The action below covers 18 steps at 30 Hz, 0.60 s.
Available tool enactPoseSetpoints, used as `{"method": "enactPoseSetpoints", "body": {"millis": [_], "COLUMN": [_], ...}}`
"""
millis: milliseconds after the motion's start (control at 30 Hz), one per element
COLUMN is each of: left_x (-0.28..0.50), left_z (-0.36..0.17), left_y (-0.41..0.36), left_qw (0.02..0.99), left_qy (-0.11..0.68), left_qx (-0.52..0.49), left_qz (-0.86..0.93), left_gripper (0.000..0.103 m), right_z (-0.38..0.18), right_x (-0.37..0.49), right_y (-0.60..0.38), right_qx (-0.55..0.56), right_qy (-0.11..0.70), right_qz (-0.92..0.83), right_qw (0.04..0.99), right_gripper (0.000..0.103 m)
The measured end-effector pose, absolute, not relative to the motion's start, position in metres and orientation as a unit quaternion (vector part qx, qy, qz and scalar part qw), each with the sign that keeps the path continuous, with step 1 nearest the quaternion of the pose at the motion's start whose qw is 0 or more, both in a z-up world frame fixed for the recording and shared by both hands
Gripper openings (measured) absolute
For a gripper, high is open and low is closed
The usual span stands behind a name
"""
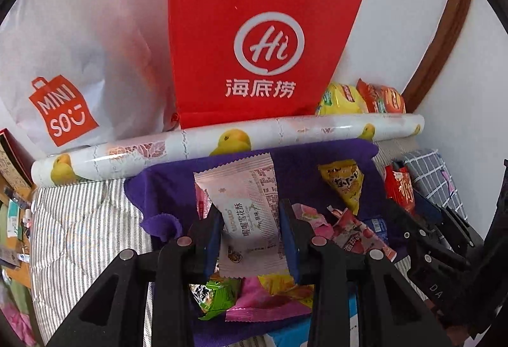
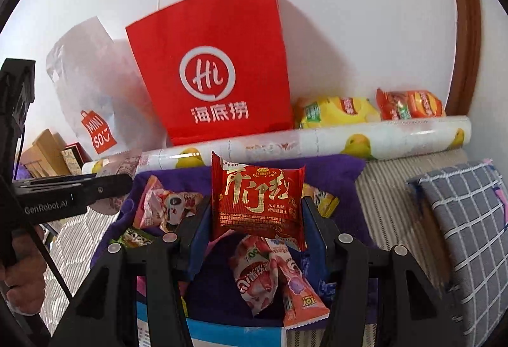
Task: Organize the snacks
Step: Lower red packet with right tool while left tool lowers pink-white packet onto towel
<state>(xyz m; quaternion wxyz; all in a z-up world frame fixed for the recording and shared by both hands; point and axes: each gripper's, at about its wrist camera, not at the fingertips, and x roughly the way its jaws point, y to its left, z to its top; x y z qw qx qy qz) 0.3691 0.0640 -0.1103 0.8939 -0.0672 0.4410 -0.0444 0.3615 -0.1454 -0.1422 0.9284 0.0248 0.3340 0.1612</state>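
Note:
My left gripper (image 1: 250,229) is shut on a pale pink snack packet (image 1: 244,207), held upright above a purple cloth (image 1: 165,185) strewn with several small snacks. My right gripper (image 2: 254,220) is shut on a red snack packet with gold lettering (image 2: 257,204), raised over the same purple cloth (image 2: 330,172). Below it lie pink strawberry packets (image 2: 260,274). A red paper bag with a white "Hi" logo (image 1: 254,38) (image 2: 216,70) stands against the wall behind. The right gripper (image 1: 428,220) with its red packet (image 1: 400,188) shows at the right edge of the left wrist view.
A roll of duck-print paper (image 1: 228,140) (image 2: 317,140) lies between the cloth and the bags. A white Miniso bag (image 1: 63,61) (image 2: 92,99) leans left of the red one. Yellow (image 2: 333,112) and orange (image 2: 409,104) chip bags sit at the right. A checked cushion (image 2: 466,226) lies right.

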Motion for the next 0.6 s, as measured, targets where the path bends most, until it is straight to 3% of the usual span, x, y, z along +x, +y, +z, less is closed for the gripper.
{"method": "enactPoseSetpoints", "body": {"millis": [600], "left_x": [0.376], "left_z": [-0.123], "left_y": [0.062], "left_qw": [0.885], "left_qy": [0.458], "left_qx": [-0.069], "left_qz": [-0.043], "left_gripper": [0.033], "right_z": [-0.174], "right_x": [0.372], "right_y": [-0.156], "right_qx": [0.038], "right_qy": [0.380], "right_qz": [0.150], "right_qw": [0.912], "right_gripper": [0.054]}}
